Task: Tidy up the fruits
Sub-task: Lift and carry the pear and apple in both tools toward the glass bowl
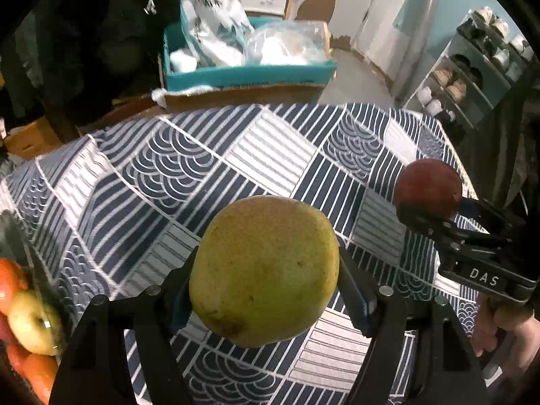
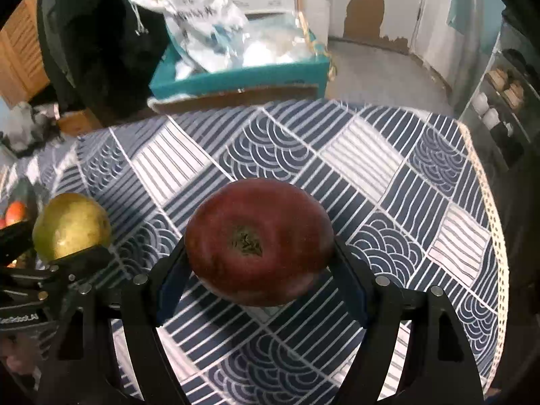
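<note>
My left gripper (image 1: 265,280) is shut on a yellow-green pear (image 1: 265,270) and holds it above the patterned tablecloth. My right gripper (image 2: 260,256) is shut on a dark red apple (image 2: 260,239), also held above the cloth. In the left wrist view the apple (image 1: 428,185) and the right gripper show at the right. In the right wrist view the pear (image 2: 71,226) shows at the left. A clear container (image 1: 20,233) at the far left holds a yellow-green apple (image 1: 32,324) and orange-red fruits (image 1: 10,283).
The table has a blue and white patterned cloth (image 1: 270,155). Behind it a teal box (image 1: 249,74) holds white plastic bags. A shelf rack (image 1: 472,67) with shoes stands at the right. The cloth's lace edge (image 2: 496,236) marks the table's right side.
</note>
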The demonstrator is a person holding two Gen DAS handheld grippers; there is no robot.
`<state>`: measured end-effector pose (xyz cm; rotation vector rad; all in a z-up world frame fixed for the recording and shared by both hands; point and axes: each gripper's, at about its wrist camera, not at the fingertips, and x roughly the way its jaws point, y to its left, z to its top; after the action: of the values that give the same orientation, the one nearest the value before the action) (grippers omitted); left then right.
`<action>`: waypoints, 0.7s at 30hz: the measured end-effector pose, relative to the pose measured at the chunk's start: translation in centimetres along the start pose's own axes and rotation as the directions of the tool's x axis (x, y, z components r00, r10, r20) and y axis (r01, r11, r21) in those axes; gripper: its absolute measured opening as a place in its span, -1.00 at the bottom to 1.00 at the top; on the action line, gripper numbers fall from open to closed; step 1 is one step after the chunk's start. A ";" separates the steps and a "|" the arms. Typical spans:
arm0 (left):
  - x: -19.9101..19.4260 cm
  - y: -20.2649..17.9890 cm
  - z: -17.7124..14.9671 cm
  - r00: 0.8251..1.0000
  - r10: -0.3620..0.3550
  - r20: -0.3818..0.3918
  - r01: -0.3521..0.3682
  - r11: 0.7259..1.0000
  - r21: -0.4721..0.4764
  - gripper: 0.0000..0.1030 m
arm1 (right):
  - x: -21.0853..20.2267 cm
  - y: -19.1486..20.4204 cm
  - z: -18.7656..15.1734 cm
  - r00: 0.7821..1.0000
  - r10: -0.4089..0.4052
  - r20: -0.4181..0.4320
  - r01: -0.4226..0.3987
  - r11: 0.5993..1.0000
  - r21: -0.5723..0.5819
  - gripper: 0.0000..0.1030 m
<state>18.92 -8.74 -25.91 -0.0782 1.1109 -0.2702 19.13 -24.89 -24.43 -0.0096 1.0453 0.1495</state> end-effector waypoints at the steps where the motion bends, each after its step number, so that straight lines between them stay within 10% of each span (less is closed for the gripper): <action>1: -0.6 0.0 0.1 1.000 0.001 0.010 -0.001 1.000 0.000 0.47 | -0.5 0.1 0.1 1.000 0.002 0.008 -0.002 1.000 -0.003 0.52; 21: -12.8 0.8 0.2 0.980 0.021 0.196 -0.018 1.000 -0.020 0.47 | -13.0 4.2 2.3 0.977 0.034 0.211 -0.024 0.998 -0.052 0.52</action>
<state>13.88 -4.71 -14.80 -0.1080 0.9174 -0.2297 14.18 -22.09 -11.76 -0.0221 0.8286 0.1985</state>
